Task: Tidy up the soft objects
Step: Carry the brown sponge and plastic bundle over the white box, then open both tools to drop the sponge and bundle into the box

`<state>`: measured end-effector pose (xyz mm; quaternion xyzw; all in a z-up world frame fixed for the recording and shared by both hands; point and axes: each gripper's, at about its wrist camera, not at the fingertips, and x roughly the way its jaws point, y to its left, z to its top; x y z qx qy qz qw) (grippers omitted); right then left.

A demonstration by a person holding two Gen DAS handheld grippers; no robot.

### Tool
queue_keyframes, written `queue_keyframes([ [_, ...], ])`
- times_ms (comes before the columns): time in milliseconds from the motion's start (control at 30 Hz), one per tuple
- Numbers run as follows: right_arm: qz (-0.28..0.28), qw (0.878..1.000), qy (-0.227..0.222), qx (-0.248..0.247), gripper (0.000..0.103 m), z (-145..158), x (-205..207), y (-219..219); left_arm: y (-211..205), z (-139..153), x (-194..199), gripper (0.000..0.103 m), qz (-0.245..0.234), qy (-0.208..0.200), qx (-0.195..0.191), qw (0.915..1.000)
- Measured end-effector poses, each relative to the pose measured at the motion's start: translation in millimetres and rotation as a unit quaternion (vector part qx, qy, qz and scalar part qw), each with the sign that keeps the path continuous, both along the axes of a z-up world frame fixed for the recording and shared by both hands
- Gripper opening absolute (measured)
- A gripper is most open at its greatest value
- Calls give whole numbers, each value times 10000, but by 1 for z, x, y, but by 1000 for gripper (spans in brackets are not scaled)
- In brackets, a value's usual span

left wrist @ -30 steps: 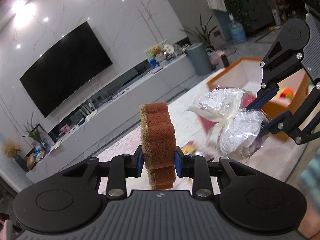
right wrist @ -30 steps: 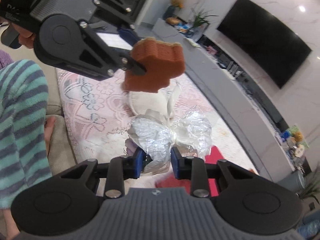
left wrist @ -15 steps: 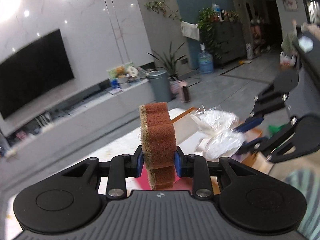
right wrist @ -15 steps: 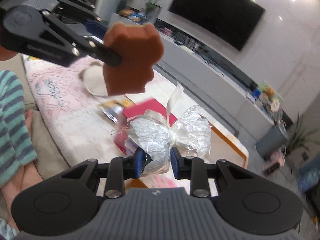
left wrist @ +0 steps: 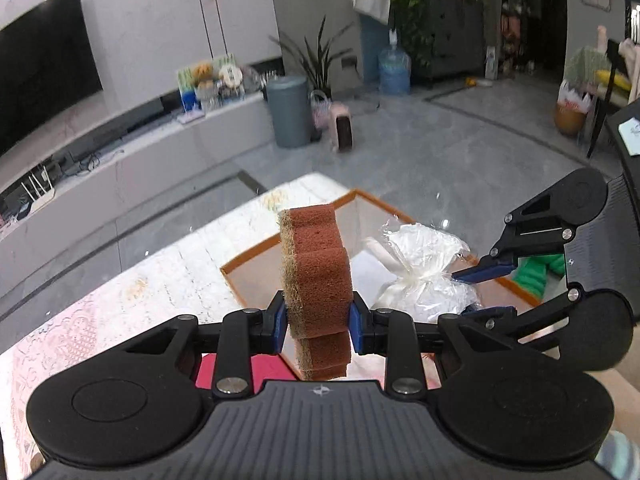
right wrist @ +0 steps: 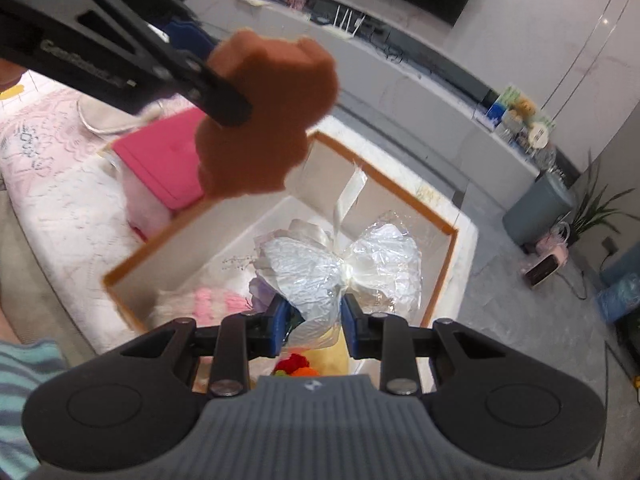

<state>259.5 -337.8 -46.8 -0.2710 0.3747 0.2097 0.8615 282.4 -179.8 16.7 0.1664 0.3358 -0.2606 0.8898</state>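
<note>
Seen from the left wrist, our left gripper pinches a brown scouring sponge across its narrow waist, both blue pads pressed into its sides, so the sponge stands upright with its coarse tan face turned to the left. Beyond it lies the orange-rimmed storage box, open-topped on the pale patterned tabletop, and at right our right gripper carries a cellophane-wrapped bundle over the same box. We judge the sponge is held high so that it clears the rim before release. From the right wrist, our right gripper is clamped on the crinkled wrapping just below the cream ribbon knot of the cellophane-wrapped bundle, which hangs above the white floor of the storage box. Gripping the gathered neck seems to keep the loose film from slipping. The sponge hovers at upper left in the left gripper, over the box's near corner. Already inside the box are a pink-and-white plush item and a red and orange soft thing; a pink cushion-like pad waits outside on the table. Both loads look ready to drop in.
</note>
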Motion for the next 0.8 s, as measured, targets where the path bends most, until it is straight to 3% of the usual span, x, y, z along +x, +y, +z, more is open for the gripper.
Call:
queue_keyframes([
  [333, -454, 9984, 132, 317, 28, -49, 62, -5, -18, -42, 38, 34, 226, 474, 365, 9980],
  [500, -681, 9968, 341, 226, 28, -74, 81, -7, -23, -58, 54, 34, 281, 743, 423, 9959],
  [800, -764, 9947, 628, 292, 32, -85, 100, -14, -28, -74, 61, 36, 320, 960, 561, 9933],
])
